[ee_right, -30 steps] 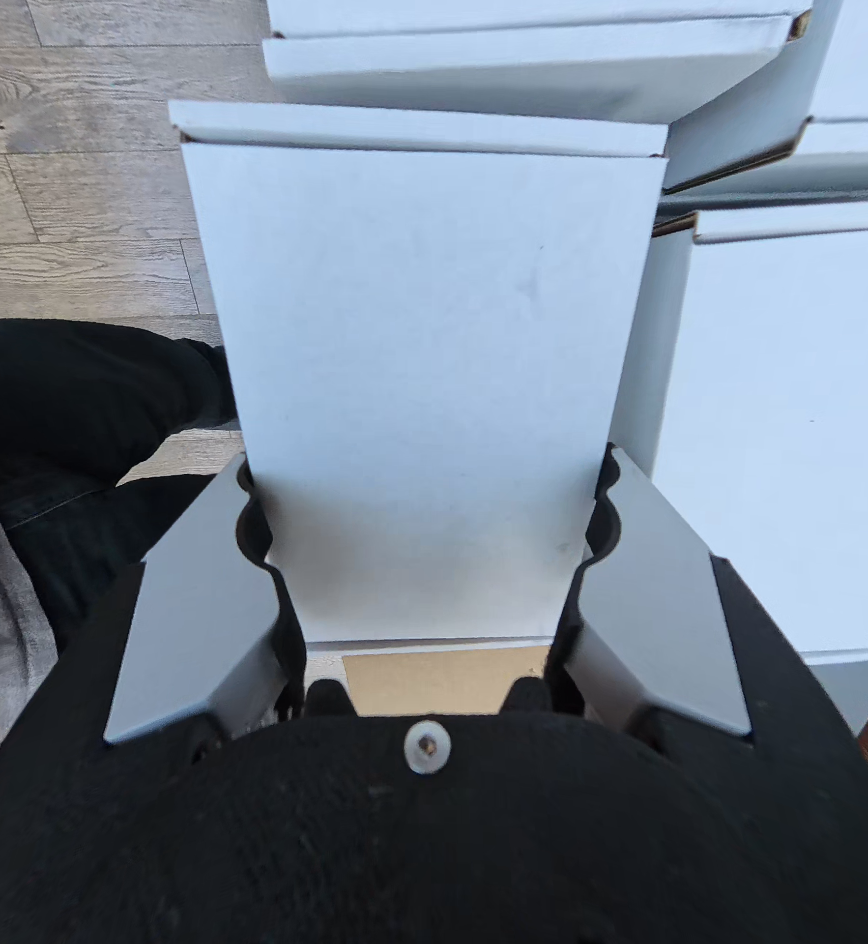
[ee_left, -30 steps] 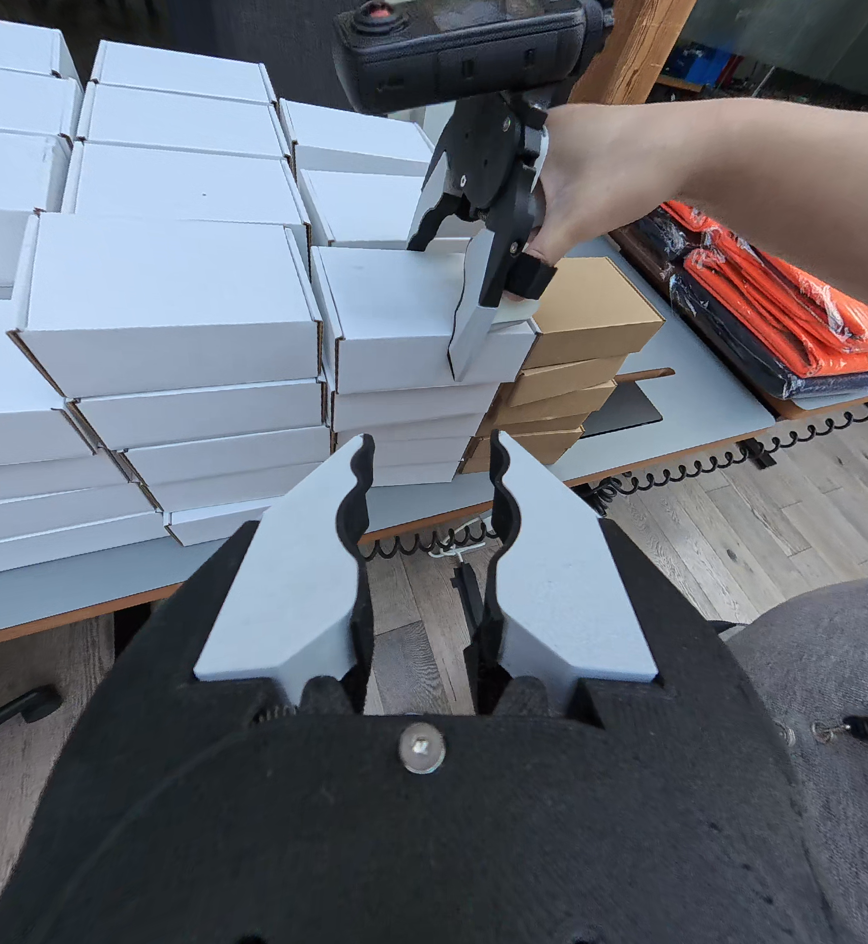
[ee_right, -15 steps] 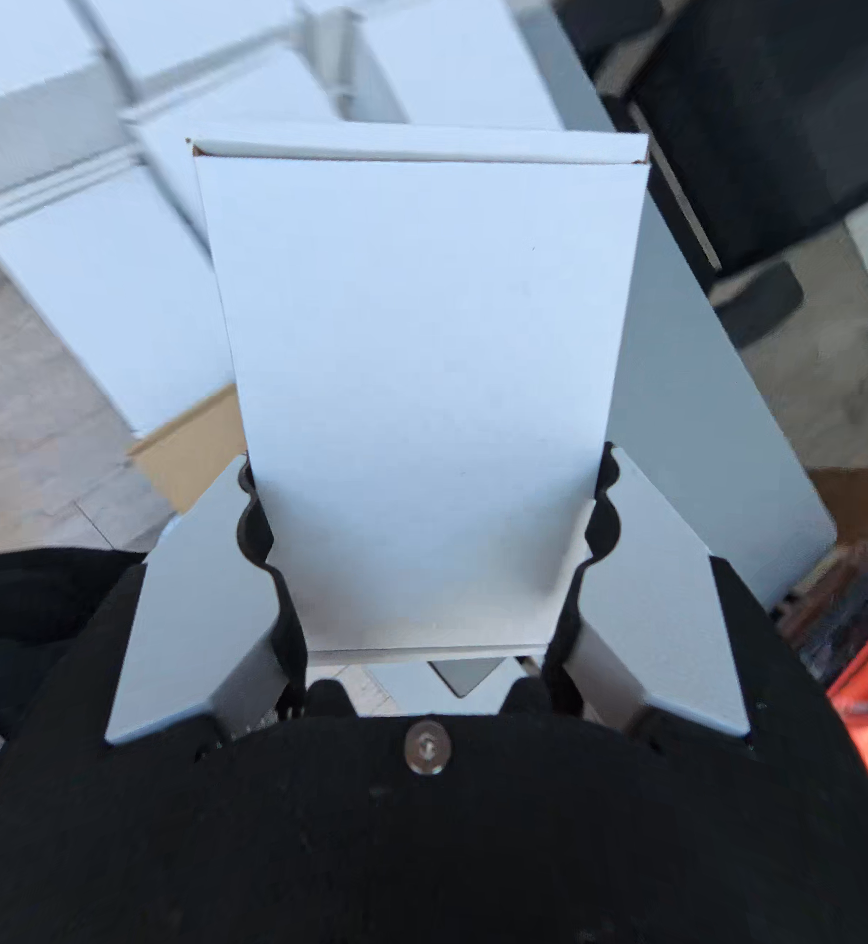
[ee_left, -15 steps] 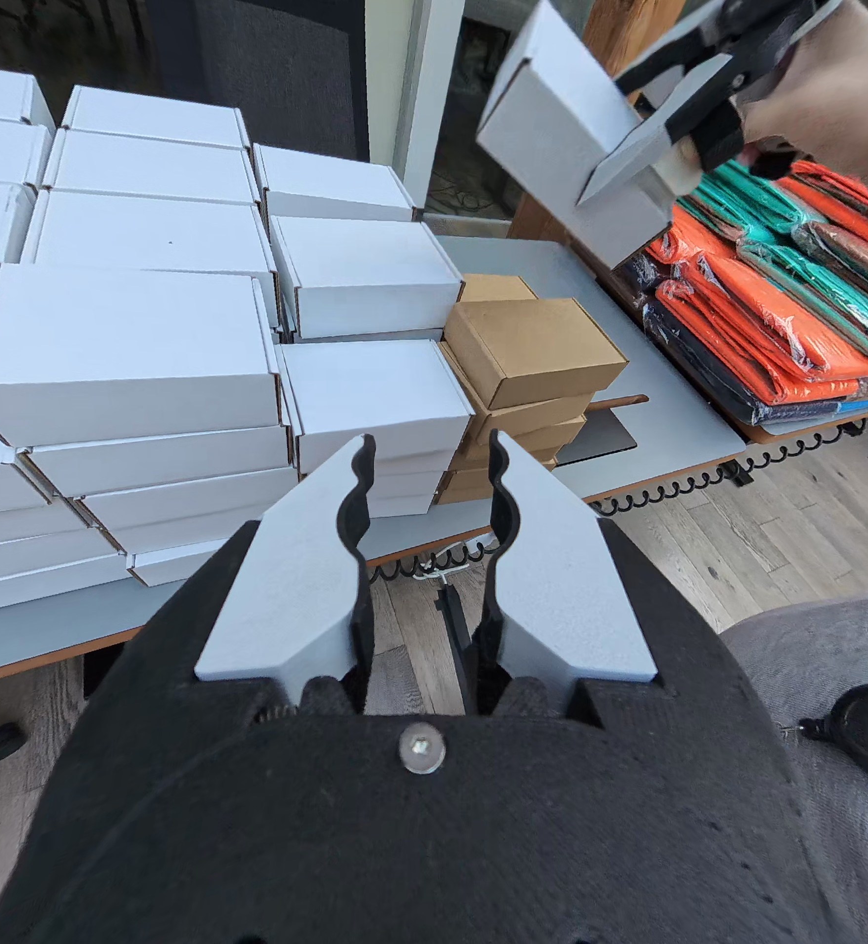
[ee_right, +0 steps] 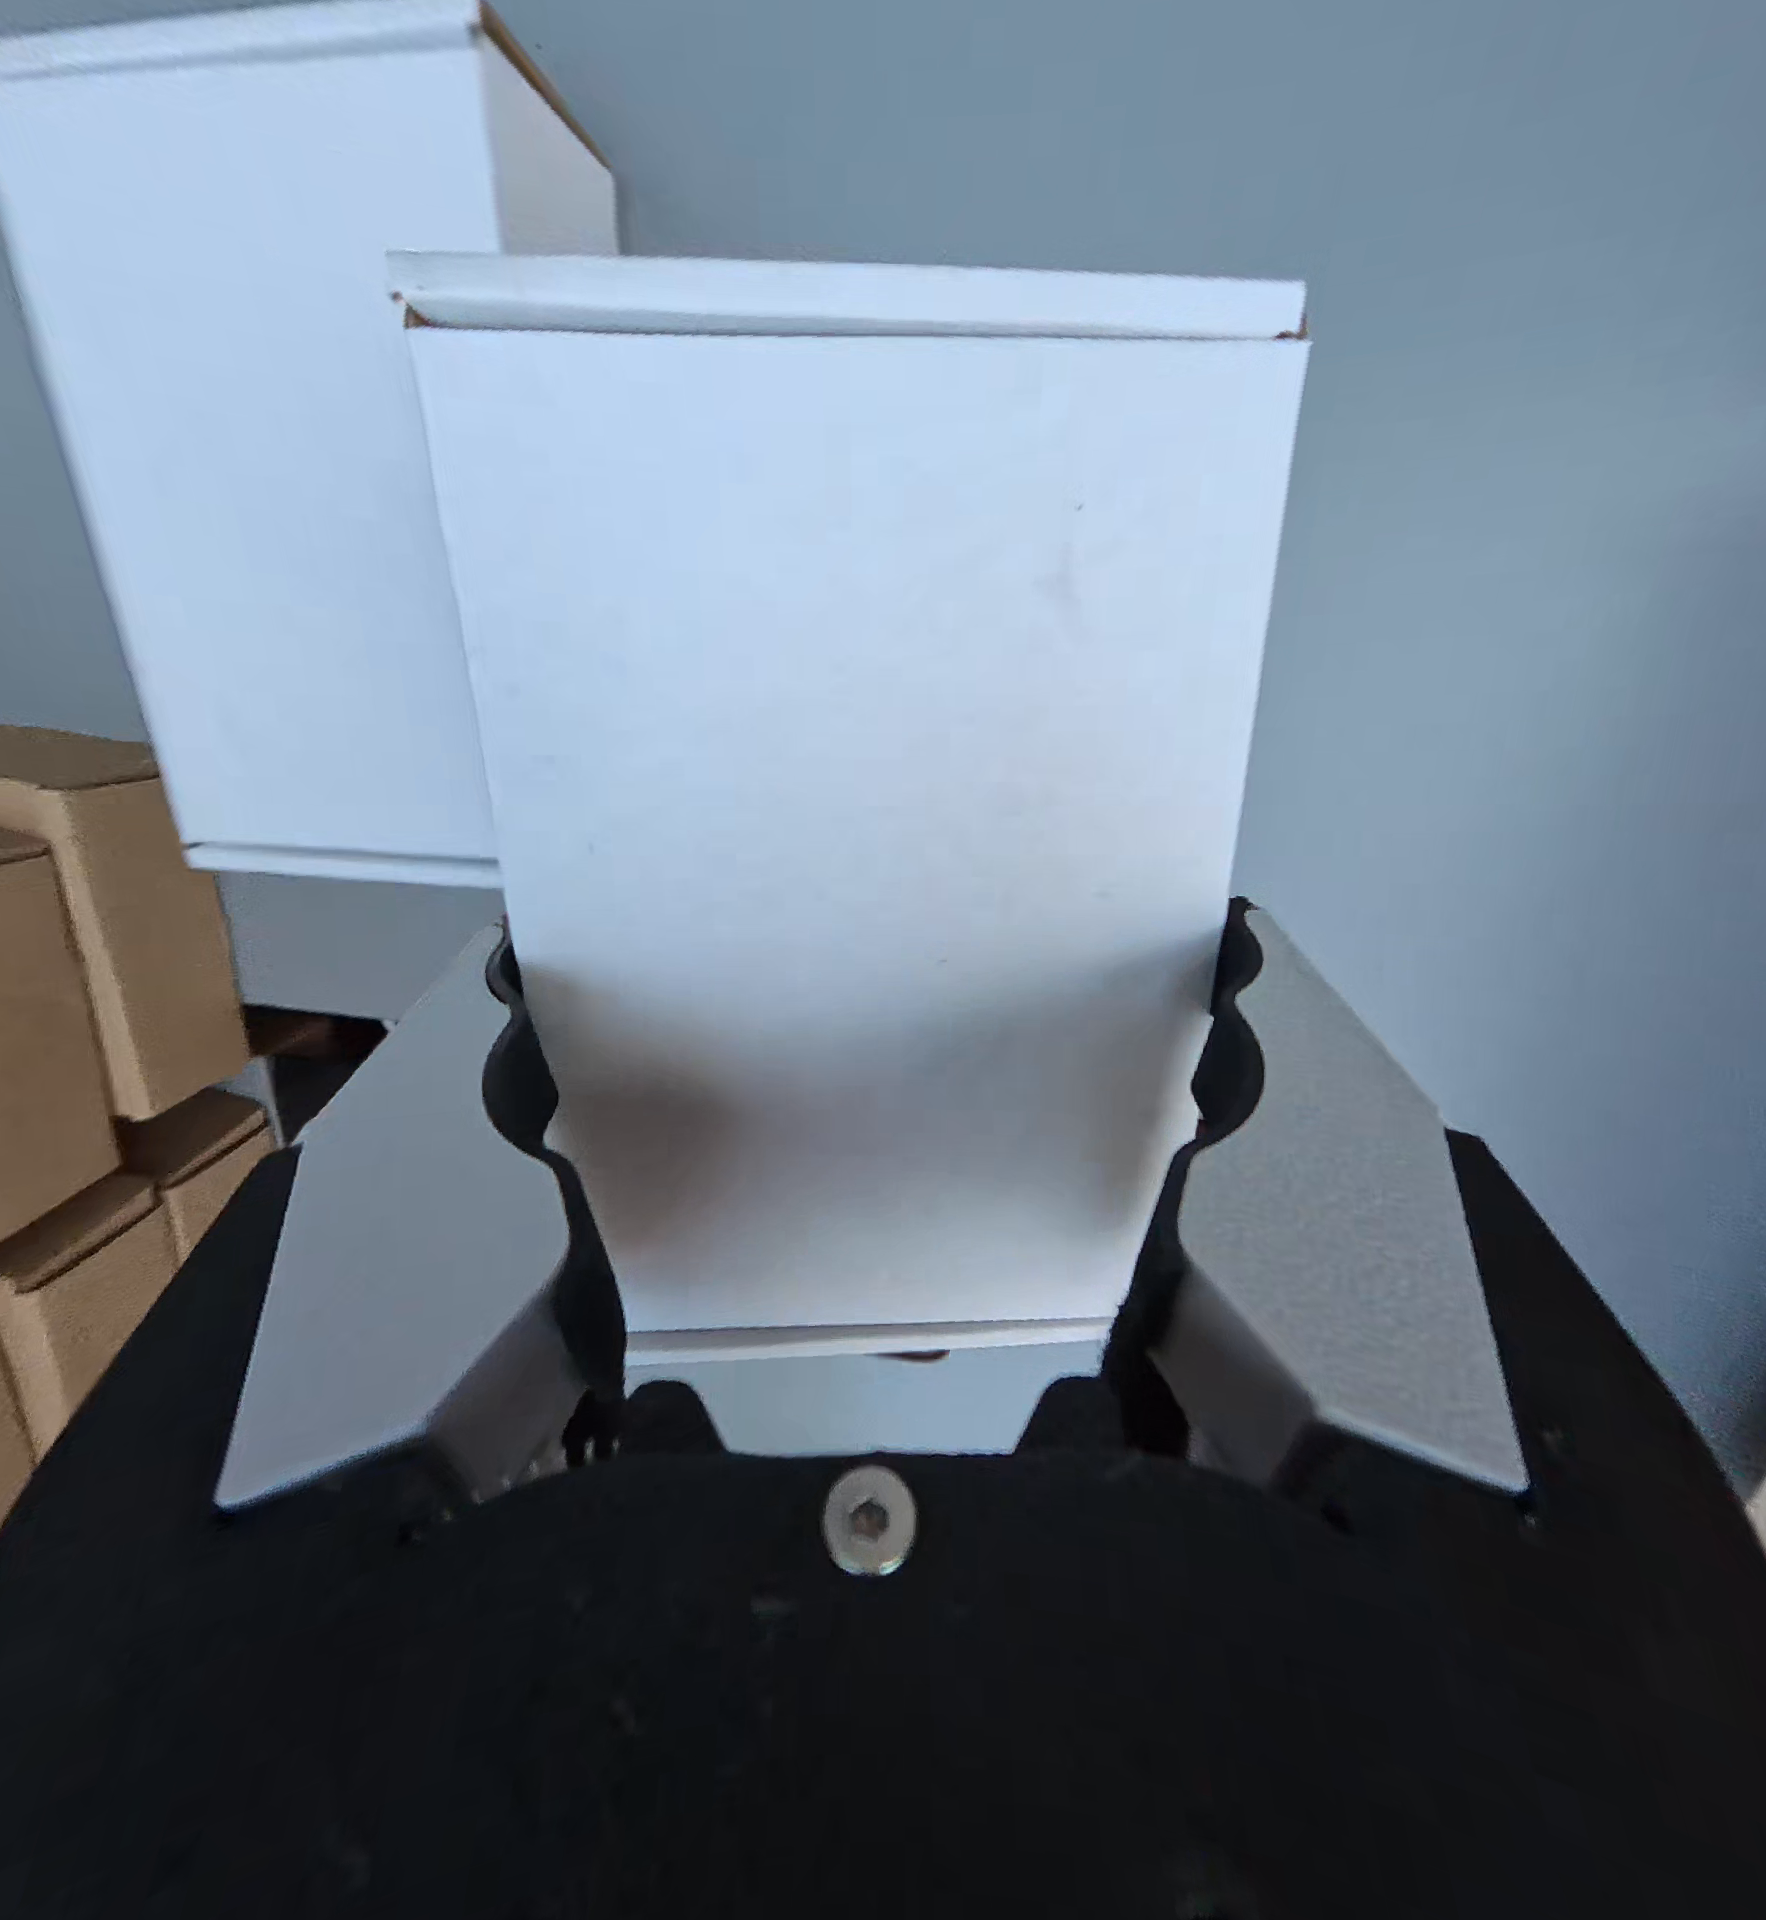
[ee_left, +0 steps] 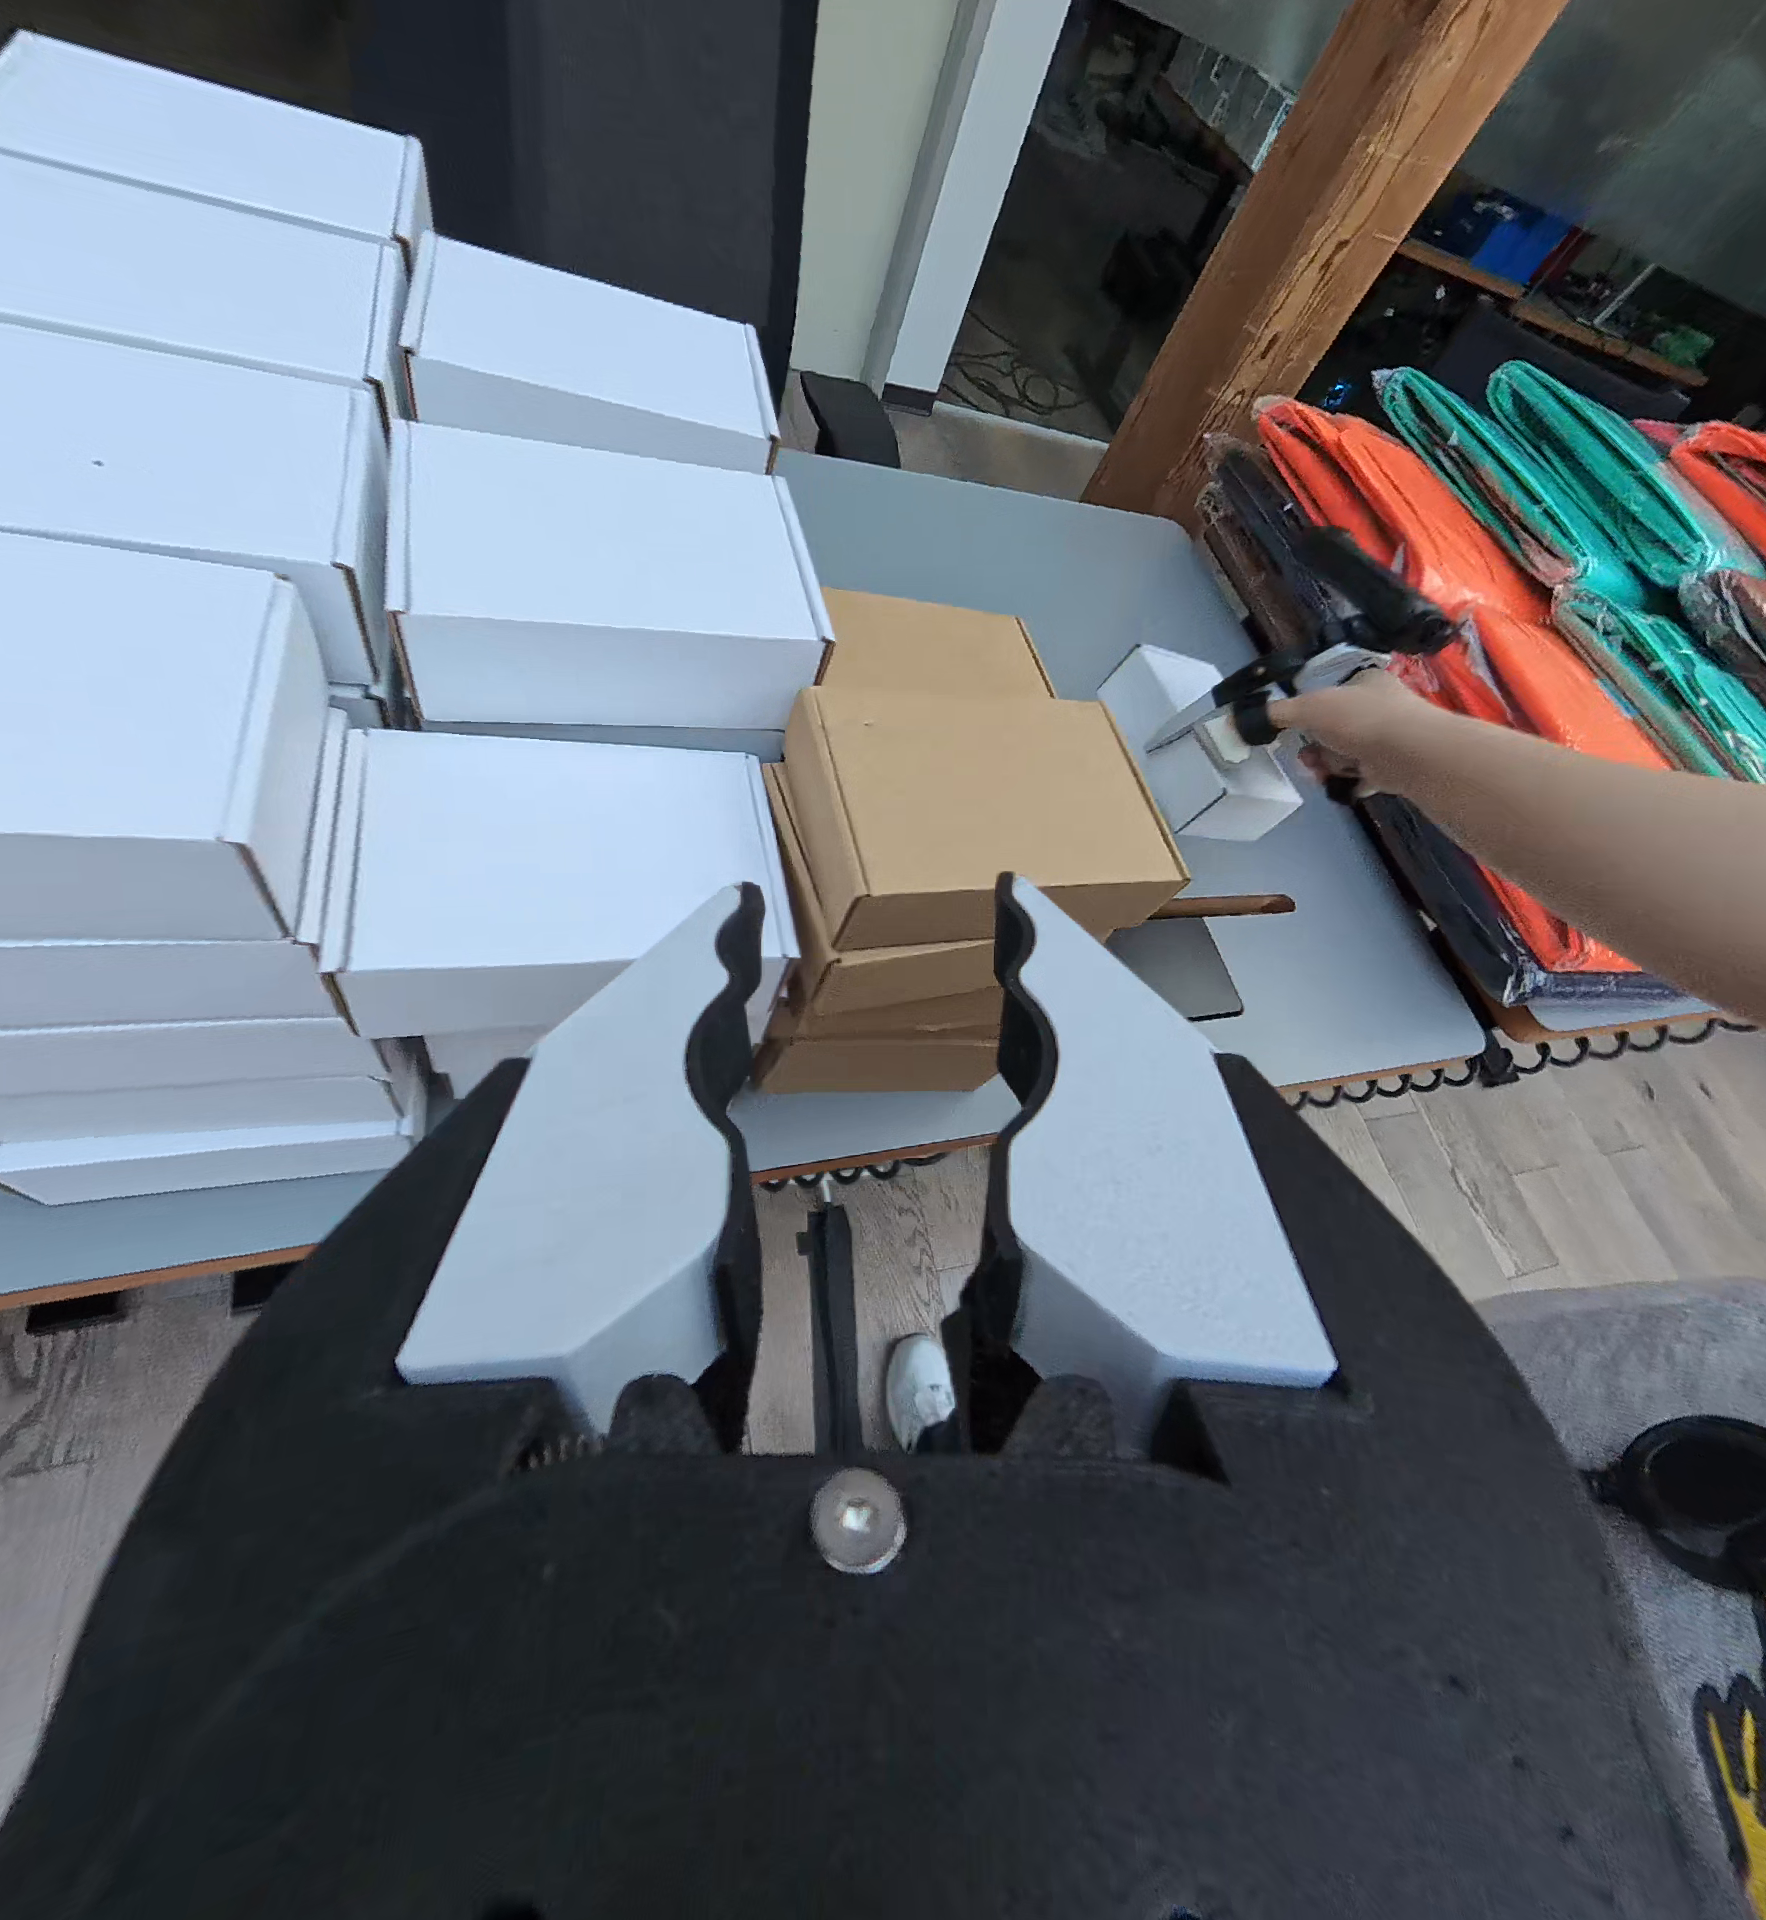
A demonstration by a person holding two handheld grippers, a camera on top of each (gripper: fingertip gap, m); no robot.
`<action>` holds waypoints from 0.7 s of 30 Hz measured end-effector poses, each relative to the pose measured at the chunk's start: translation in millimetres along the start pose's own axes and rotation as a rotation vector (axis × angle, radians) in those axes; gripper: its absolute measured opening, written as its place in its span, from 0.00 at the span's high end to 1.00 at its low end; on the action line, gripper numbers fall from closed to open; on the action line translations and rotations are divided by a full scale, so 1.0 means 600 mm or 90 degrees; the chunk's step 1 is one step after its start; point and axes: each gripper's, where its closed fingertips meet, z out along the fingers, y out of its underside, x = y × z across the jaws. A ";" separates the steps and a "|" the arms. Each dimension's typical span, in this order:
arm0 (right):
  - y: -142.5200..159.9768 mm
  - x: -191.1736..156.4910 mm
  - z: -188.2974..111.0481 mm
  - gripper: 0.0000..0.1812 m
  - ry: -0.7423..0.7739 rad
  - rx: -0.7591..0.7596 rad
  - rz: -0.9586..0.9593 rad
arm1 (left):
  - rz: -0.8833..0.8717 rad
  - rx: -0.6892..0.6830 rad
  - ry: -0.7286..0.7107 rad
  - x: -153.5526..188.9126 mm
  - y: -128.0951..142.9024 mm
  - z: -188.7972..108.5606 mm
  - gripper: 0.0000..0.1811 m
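Note:
My right gripper is shut on a white cardboard box, its fingers pressed on the box's two long sides. In the left wrist view this gripper holds the box low over the grey table, just right of a stack of brown boxes. I cannot tell if the box touches the table. A second white box lies just beyond it on the left. My left gripper is open and empty, held off the table's front edge above the wooden floor.
Several stacks of white boxes fill the left and middle of the table. Orange and teal wrapped bags lie at the right. A wooden post stands behind. A dark flat plate lies by the brown stack. A coiled cable runs under the front edge.
My right gripper lifted the white box off the front white stack, swung it up and to the right, and brought it down over the table beside the brown boxes. My left gripper stayed open.

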 end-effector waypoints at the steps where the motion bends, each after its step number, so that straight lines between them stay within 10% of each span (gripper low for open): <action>1: 0.000 0.008 0.026 0.30 0.000 -0.006 0.005 | -0.011 -0.004 -0.006 0.015 0.002 0.010 0.76; 7: -0.033 0.026 0.110 0.29 0.015 -0.031 -0.006 | -0.068 -0.002 -0.052 0.105 0.015 0.059 0.76; 15: -0.082 0.001 0.090 0.29 -0.100 0.038 -0.008 | -0.037 -0.017 -0.114 0.161 0.007 0.085 0.76; 21: -0.054 0.014 0.085 0.61 -0.245 0.018 0.052 | -0.045 -0.010 -0.111 0.185 0.003 0.116 0.77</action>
